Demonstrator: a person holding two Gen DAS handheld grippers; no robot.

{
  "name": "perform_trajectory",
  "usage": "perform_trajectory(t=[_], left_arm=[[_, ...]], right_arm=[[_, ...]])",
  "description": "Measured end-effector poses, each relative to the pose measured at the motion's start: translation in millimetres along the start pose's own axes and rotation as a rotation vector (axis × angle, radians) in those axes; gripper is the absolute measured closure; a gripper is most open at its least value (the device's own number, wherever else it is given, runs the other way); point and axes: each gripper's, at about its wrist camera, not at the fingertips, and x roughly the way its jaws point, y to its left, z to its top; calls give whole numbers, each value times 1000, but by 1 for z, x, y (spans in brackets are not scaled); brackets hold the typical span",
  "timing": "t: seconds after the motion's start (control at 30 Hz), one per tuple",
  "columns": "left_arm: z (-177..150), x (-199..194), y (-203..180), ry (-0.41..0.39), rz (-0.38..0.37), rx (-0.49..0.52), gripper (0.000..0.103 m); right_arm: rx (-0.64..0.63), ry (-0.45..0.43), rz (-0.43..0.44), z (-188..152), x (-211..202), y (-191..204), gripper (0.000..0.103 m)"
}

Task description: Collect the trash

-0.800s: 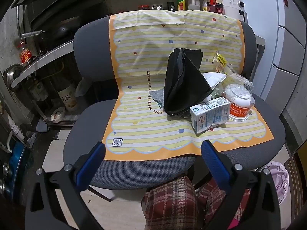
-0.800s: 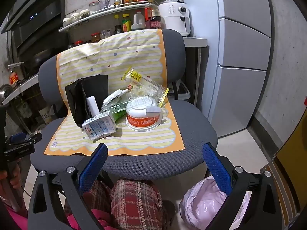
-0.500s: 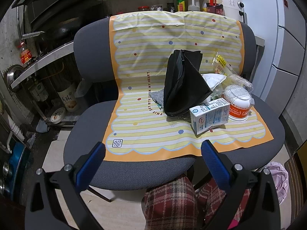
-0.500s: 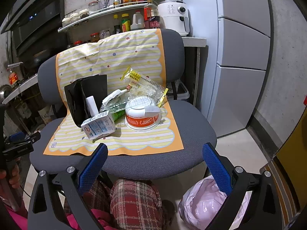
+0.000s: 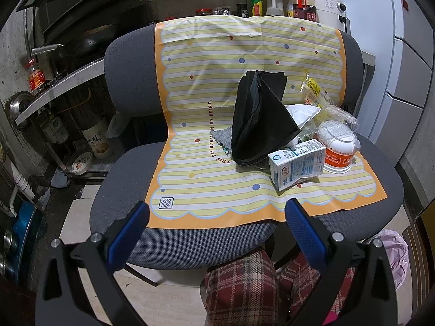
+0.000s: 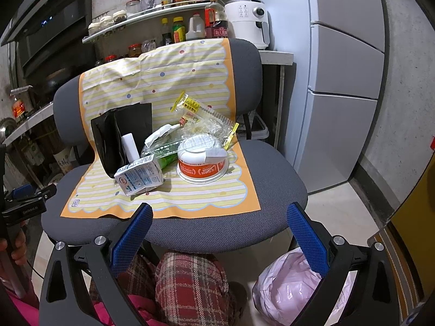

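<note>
- Left wrist view: the left gripper [image 5: 217, 217] is held with its jaws spread wide and nothing between them, short of the front edge of a grey chair [image 5: 190, 241] draped with a striped mat [image 5: 204, 141].
- Trash is seen heaped on the mat's right half: a milk carton [image 5: 296, 164] lying on its side, just beside an orange-and-white tub [image 5: 338, 152], with clear wrappers [image 6: 206, 125] piled behind.
- A black bag [image 5: 258, 125] is seen standing open on the mat, touching the carton's far side; it is judged the likely place for the trash.
- Right wrist view: the right gripper [image 6: 220, 218] is likewise held wide and empty, well short of the pile; the left gripper appears at the frame's left edge, in a hand.
- No piece is yet grasped. The carton, nearest and firm-sided, is judged the easiest first pick; its narrow faces are best spanned squarely, so it is not crushed.
- The bag is best steadied by the left gripper, since it could be tipped.
</note>
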Motion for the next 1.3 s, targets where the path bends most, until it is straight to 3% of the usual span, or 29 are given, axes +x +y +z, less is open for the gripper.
perform_trajectory(t=[0.83,1.03,1.13,1.3], left_arm=[[-2,8,-1,21,0,-2,6],[-3,27,4,56,-35,3,6],[0,36,7,56,-30,3,6],[13,50,9,49,-26,1,6]], right_arm=[[-15,19,20,-2,8,9,6],[-101,99,24,5,37,28,6],[-164,56,41,11,55,44,6],[-151,-28,81,21,72,61,6]])
